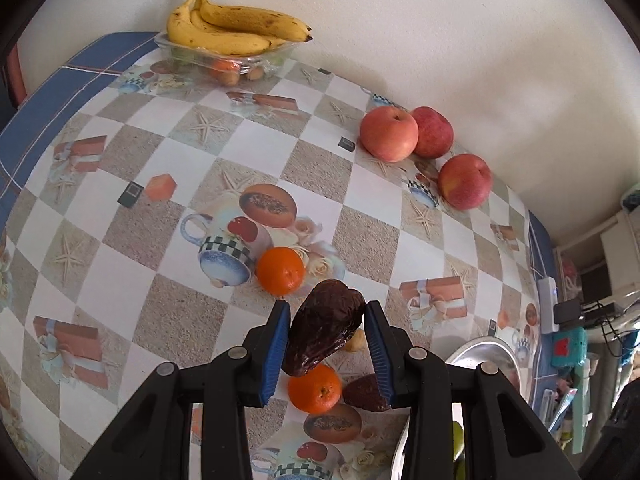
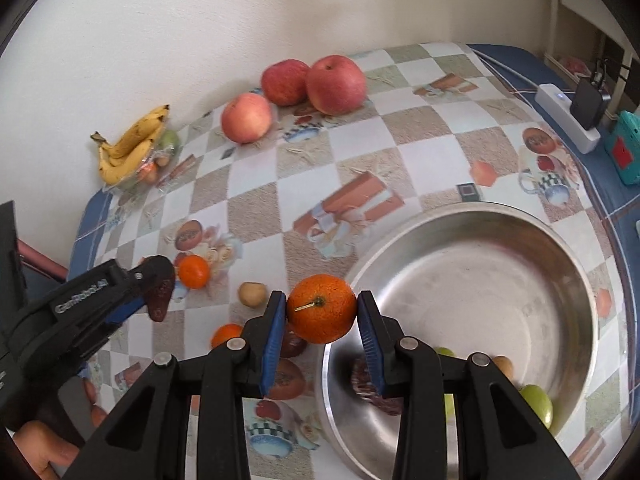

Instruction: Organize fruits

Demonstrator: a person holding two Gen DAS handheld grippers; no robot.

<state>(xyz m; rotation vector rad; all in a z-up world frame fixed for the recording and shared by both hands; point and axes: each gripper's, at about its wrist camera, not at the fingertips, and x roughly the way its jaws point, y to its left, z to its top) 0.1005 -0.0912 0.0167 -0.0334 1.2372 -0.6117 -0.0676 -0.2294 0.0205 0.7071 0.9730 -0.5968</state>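
My left gripper point(image 1: 327, 322) is shut on a dark brown date point(image 1: 322, 330), lifted above the patterned tablecloth; the same gripper point(image 2: 154, 300) shows at the left of the right wrist view with the date point(image 2: 161, 298) in it. My right gripper point(image 2: 322, 310) is shut on an orange tangerine point(image 2: 321, 308), held over the near-left rim of the steel bowl point(image 2: 568, 280). Loose on the cloth lie two tangerines point(image 1: 280, 271) point(image 1: 315, 388), another date point(image 1: 366, 393) and a small tan fruit point(image 2: 252, 294). Three apples point(image 1: 389, 133) stand by the wall.
A clear dish with bananas point(image 1: 236, 28) on top sits at the far corner. The bowl holds green fruits point(image 2: 538, 402), a tan one and a dark date. A white power strip point(image 2: 568, 114) and a teal device lie at the table's right edge.
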